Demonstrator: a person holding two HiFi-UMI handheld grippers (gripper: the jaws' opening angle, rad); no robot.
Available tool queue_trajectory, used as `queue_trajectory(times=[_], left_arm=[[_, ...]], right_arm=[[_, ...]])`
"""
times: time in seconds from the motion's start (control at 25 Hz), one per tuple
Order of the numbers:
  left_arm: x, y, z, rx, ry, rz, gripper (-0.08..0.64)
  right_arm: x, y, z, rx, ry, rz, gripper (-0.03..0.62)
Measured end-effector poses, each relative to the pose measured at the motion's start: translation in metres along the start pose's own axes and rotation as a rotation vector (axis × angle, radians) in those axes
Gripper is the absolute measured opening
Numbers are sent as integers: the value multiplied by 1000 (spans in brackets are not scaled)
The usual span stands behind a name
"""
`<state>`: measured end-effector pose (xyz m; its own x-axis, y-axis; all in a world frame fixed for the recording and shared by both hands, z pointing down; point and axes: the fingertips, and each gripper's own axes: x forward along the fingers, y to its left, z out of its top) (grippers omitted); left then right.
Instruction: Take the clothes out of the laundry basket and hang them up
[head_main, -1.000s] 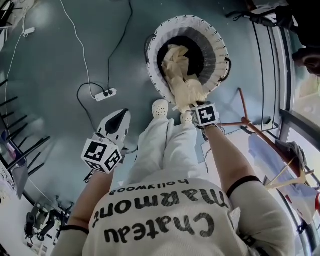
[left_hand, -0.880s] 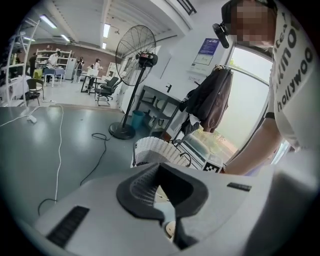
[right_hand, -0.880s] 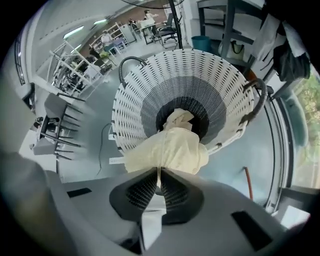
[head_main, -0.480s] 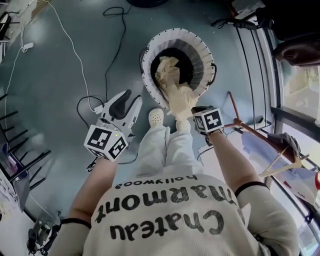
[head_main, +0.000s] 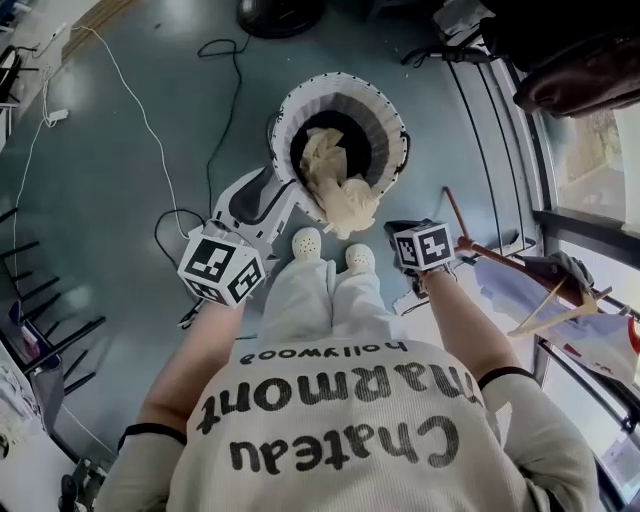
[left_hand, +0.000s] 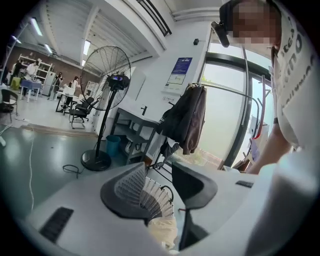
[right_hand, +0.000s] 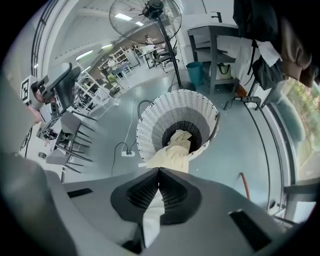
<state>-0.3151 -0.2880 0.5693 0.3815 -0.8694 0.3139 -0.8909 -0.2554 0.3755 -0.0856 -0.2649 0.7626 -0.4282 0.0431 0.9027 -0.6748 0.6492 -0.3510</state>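
Note:
A white laundry basket stands on the floor in front of the person's feet. A cream garment lies in it and spills over the near rim. My right gripper is shut on that garment; in the right gripper view the cloth runs from the basket into the closed jaws of the right gripper. My left gripper is at the basket's left rim, its jaws opening. In the left gripper view nothing is pressed between the jaws of the left gripper, with basket and cloth beyond.
A clothes rail with a wooden hanger stands at the right. A dark jacket hangs on a rail by the window. A cable and power strip lie on the floor at left. A standing fan is beyond the basket.
The left gripper has moved up to the basket's left rim and its jaws have parted. The right gripper has shut on the cream garment and drawn it over the near rim.

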Motion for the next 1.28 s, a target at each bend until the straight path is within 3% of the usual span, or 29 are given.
queue_trajectory(times=[0.24, 0.52, 0.76, 0.8, 0.88, 1.04, 1.2, 1.28], left_arm=[[-15, 2, -36, -40, 54, 52, 161], [-29, 11, -50, -56, 59, 107, 163], [-37, 16, -60, -84, 53, 136, 170], [-39, 18, -63, -85, 52, 141, 170], [-44, 25, -68, -89, 48, 158, 172], [-63, 39, -79, -107, 40, 208, 173], [-90, 46, -94, -118, 66, 267, 173], [-96, 49, -98, -122, 66, 287, 175]], right_arm=[[18, 5, -27, -33, 44, 28, 26], [38, 4, -35, -67, 99, 32, 26], [50, 0, -7, -68, -3, 14, 32], [58, -2, -4, -59, -11, 17, 53], [78, -5, -3, -51, 5, 20, 195], [121, -10, -10, -84, 87, 3, 207], [146, -3, -17, -120, 159, -32, 278], [151, -7, -16, -141, 191, -99, 245]])
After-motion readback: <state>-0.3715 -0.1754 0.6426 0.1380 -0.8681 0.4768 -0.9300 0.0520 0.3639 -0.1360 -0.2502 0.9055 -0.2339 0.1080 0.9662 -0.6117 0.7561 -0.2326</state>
